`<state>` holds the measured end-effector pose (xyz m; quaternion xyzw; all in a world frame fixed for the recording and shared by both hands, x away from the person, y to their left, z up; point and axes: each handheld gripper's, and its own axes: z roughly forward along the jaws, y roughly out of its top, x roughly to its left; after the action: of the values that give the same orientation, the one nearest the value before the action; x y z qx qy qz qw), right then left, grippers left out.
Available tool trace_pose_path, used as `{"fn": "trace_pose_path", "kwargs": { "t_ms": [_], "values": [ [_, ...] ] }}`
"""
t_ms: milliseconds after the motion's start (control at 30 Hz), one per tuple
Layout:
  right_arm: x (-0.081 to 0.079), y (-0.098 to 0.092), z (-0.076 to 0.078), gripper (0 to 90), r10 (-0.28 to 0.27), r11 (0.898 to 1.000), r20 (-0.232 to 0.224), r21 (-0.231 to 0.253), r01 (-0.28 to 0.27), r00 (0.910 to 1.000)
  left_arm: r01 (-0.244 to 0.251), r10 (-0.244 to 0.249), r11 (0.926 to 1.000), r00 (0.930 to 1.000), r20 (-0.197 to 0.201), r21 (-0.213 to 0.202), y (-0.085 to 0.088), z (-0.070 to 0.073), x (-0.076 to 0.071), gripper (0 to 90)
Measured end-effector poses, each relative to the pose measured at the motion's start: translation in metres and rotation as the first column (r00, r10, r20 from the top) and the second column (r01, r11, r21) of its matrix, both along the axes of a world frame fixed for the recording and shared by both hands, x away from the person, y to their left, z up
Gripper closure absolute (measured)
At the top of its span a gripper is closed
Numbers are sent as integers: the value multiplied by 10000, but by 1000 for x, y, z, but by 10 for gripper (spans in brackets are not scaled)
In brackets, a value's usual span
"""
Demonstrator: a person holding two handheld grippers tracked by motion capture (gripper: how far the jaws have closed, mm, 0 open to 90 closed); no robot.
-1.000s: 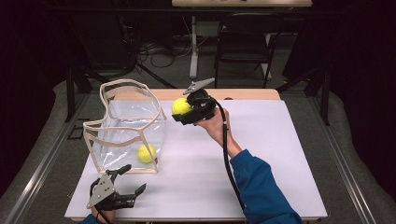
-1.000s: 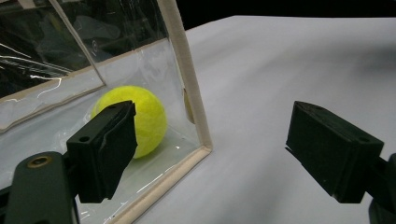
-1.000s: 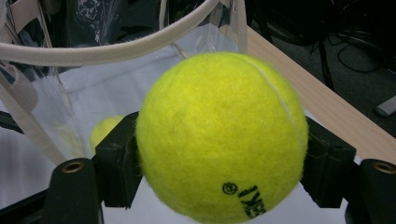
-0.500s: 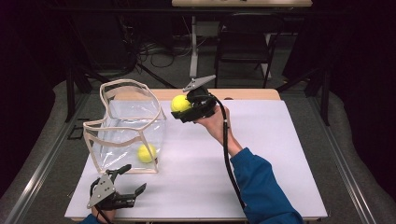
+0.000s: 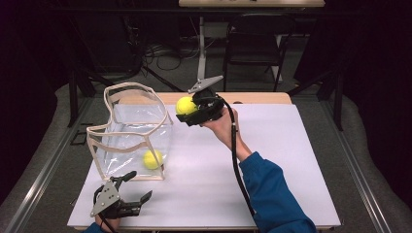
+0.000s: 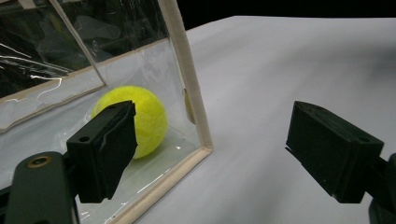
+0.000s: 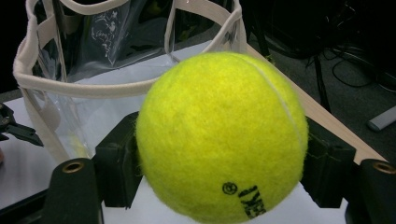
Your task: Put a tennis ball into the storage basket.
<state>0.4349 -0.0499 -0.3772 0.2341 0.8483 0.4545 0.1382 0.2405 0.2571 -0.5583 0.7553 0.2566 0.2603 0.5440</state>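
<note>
My right gripper (image 5: 187, 112): black body, grey three-cornered plate on top at 12 o'clock, a black cable trailing from it along my forearm toward 5 o'clock. Blue sleeve (image 5: 272, 194) on my right arm, loose and creased. My left gripper (image 5: 138, 187): black, two blocky jaws, a grey three-cornered plate (image 5: 105, 196) with small dark holes at its corners. In the gripper views the jaws are matt black rectangular blocks on dark arms, each arm with a brass-ringed screw hole near its end.
</note>
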Motion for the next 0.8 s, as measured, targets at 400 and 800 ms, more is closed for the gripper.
{"fn": "trace_pose_path", "kwargs": {
  "t_ms": [400, 800],
  "values": [
    [-2, 2, 7, 259, 77, 10000, 103, 42, -77, 9999, -19, 19, 10000, 10000, 8, 12, 0, 0, 0, 159],
    [-2, 4, 14, 259, 160, 9999, 203, 42, -161, 9997, -28, 28, 10000, 10000, 9, 13, 1, 0, -1, 159]
  ]
}}
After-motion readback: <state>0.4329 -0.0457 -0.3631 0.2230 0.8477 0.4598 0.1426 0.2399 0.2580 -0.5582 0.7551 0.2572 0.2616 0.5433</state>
